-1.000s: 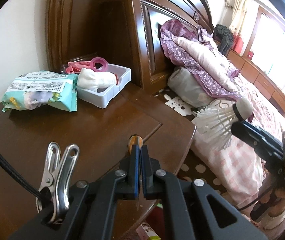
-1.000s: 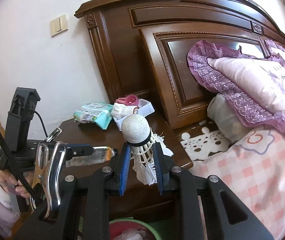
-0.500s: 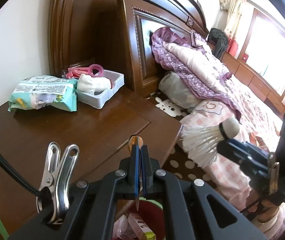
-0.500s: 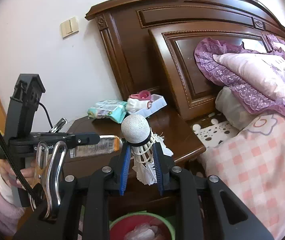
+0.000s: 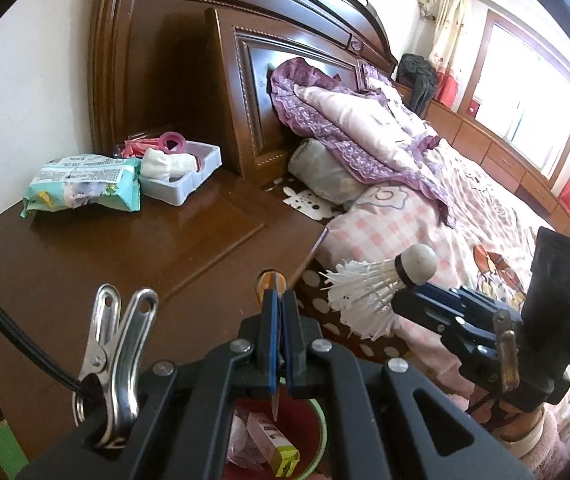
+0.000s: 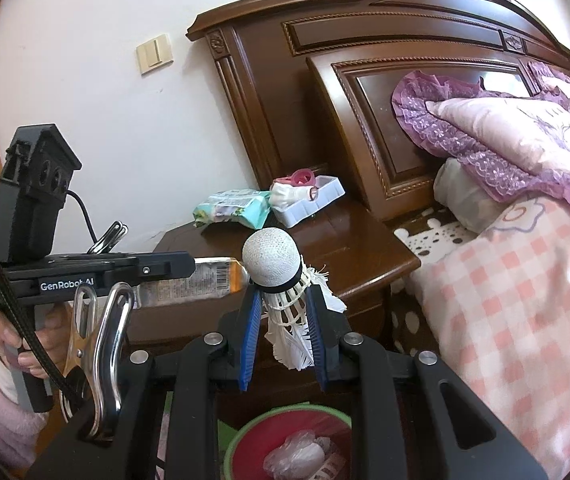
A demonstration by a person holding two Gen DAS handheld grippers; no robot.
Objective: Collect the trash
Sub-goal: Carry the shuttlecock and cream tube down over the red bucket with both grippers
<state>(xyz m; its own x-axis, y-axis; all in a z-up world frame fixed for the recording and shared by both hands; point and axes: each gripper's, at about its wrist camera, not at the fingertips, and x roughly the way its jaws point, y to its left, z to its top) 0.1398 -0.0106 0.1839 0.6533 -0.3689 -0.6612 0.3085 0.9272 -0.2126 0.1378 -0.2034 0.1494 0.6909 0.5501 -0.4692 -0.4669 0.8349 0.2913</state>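
My left gripper (image 5: 281, 300) is shut on a flat orange and silver wrapper (image 5: 267, 280), seen edge-on here. In the right wrist view the same wrapper (image 6: 193, 286) sticks out sideways from the left gripper (image 6: 191, 270), which a hand in a pink sleeve holds. My right gripper (image 6: 283, 300) is shut on a white feather shuttlecock (image 6: 273, 260), cork end up. That shuttlecock (image 5: 369, 292) and the right gripper (image 5: 403, 302) appear at the right of the left wrist view. A red bin with a green rim (image 6: 241, 436) sits below both grippers with trash inside.
A dark wooden nightstand (image 5: 125, 264) carries a green wet-wipes pack (image 5: 85, 184) and a grey tray (image 5: 201, 176) with small items. The bed with a pink checked quilt (image 6: 517, 300) and tall headboard (image 6: 365, 92) lies to the right.
Both grippers have drawn back from the nightstand, each keeping its load. The bin below has come further into view in both wrist views.
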